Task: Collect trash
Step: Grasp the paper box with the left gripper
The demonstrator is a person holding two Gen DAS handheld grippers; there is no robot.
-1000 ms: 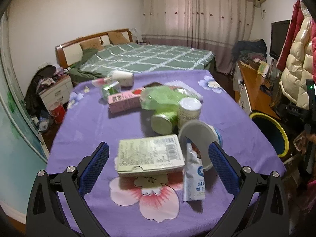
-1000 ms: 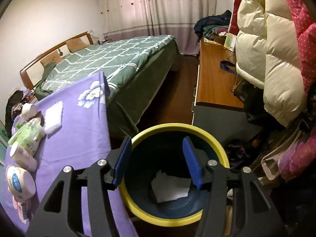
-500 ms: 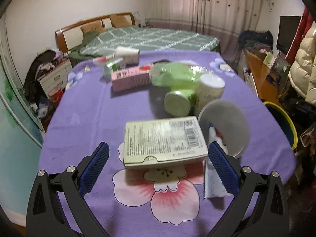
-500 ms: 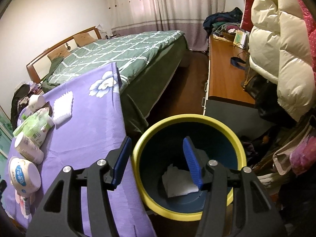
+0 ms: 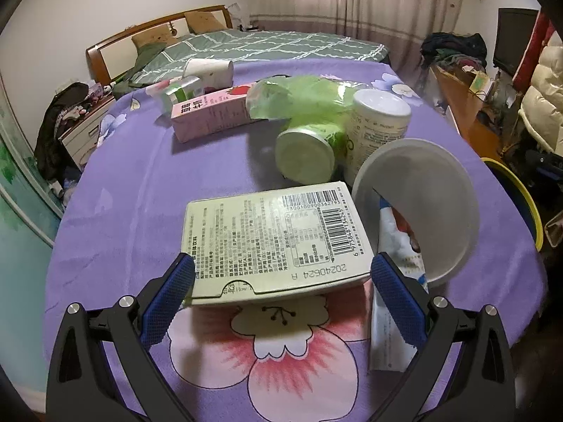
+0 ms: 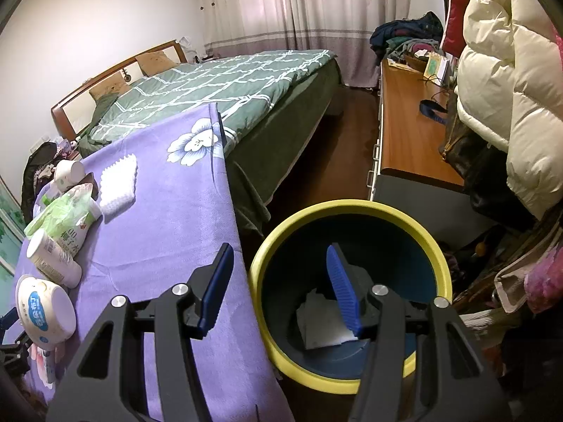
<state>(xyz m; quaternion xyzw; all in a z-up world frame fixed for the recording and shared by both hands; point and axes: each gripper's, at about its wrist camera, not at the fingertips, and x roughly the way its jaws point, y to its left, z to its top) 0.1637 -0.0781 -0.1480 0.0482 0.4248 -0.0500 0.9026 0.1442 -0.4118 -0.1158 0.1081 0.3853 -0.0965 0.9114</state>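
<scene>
A flat pale-green box (image 5: 278, 239) lies on the purple flowered tablecloth (image 5: 140, 190). My left gripper (image 5: 281, 270) is open, its blue pads flanking the box's near end. Beside the box a white bowl (image 5: 418, 211) leans on its side over a white-and-blue wrapper (image 5: 394, 330). Behind are a tipped green cup (image 5: 306, 154), a white cup (image 5: 376, 123), a green bag (image 5: 299, 98) and a pink carton (image 5: 211, 112). My right gripper (image 6: 279, 251) hangs open and empty over the yellow-rimmed bin (image 6: 352, 207), which holds white paper (image 6: 323, 320).
The bin stands on the floor right against the table edge (image 6: 239, 246). A white napkin (image 6: 118, 183) and a paper cup (image 6: 68, 172) lie at the table's far end. A green bed (image 6: 228, 84), a wooden desk (image 6: 404, 133) and hanging coats (image 6: 510, 88) surround it.
My left gripper has sunk and come forward, so the box's near end now lies between its pads. The right gripper has drifted slightly, and the bin sits further right in its view.
</scene>
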